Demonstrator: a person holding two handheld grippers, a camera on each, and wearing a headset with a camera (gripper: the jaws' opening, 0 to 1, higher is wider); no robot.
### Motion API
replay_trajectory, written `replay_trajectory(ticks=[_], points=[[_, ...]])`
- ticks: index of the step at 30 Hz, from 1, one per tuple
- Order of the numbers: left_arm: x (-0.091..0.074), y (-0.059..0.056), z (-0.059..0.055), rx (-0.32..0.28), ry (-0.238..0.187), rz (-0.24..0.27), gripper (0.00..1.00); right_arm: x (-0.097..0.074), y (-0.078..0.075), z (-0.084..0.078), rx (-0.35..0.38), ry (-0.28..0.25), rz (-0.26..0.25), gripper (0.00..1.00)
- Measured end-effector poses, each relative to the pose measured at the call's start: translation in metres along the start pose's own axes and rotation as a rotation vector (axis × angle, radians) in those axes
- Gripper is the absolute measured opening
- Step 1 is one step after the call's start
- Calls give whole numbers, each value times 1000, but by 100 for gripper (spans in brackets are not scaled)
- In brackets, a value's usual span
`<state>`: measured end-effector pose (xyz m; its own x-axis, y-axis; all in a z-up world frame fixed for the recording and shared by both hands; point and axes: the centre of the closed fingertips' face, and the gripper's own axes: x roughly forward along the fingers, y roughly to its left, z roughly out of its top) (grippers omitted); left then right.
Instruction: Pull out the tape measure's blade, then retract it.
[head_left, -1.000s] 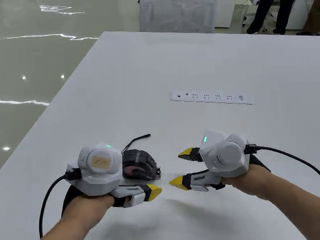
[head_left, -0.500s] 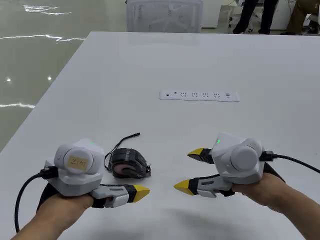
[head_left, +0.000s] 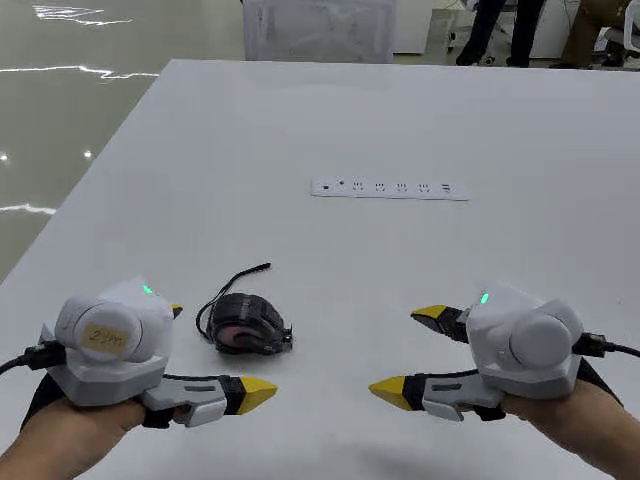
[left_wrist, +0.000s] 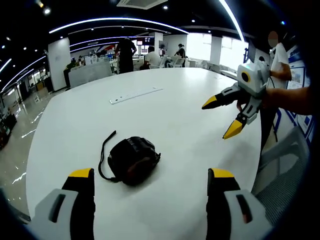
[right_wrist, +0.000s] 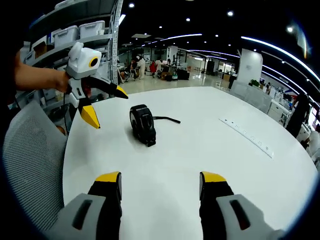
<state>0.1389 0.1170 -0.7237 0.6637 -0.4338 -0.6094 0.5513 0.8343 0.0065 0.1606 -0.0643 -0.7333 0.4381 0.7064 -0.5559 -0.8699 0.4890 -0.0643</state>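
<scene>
Both pairs of jaws stand wide apart and grip nothing. I have the left gripper (head_left: 215, 352) low at the near left of the table (head_left: 300, 120), its yellow tips spread over bare white surface. The right gripper (head_left: 407, 350) sits low at the near right, its tips spread just as far and pointing across toward the left one. Neither gripper touches anything.

Between the two, and nearer the left gripper, the tape measure (head_left: 243, 325) rests on the table. It is a dark, rounded case with the blade wound inside. In the left gripper view it lies just ahead of the jaws, between them and toward the left-hand one. In the right gripper view it sits further ahead, with the left gripper beyond it to the left.

A black strap (head_left: 240, 275) loops out from the case on its far side. Well beyond, a white power strip (head_left: 388, 188) lies flat across the middle of the table. People stand past the far edge.
</scene>
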Motion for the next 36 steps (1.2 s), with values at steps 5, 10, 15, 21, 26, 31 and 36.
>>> replay_trajectory(ticks=[5,10,15,21,26,31,36], points=[[-4,2,-3,10,-7,-13,94,-12,3,-3,26,0,-25,68],[-10,1,-3,25,-13,-20,95,-23,4,-8,45,-7,-58,74],[-14,-2,-1,27,-31,-26,96,-34,3,-11,75,-24,-79,78],[-12,-3,-10,50,-19,-40,99,-44,0,-17,100,-26,-87,83],[-13,-6,-14,63,-15,-52,99,-52,-3,-17,127,-38,-90,87],[-12,-8,-17,62,-11,-70,99,-56,-3,-19,138,-48,-82,92],[-11,-11,-17,69,-10,-79,99,-59,-4,-17,147,-66,-76,97]])
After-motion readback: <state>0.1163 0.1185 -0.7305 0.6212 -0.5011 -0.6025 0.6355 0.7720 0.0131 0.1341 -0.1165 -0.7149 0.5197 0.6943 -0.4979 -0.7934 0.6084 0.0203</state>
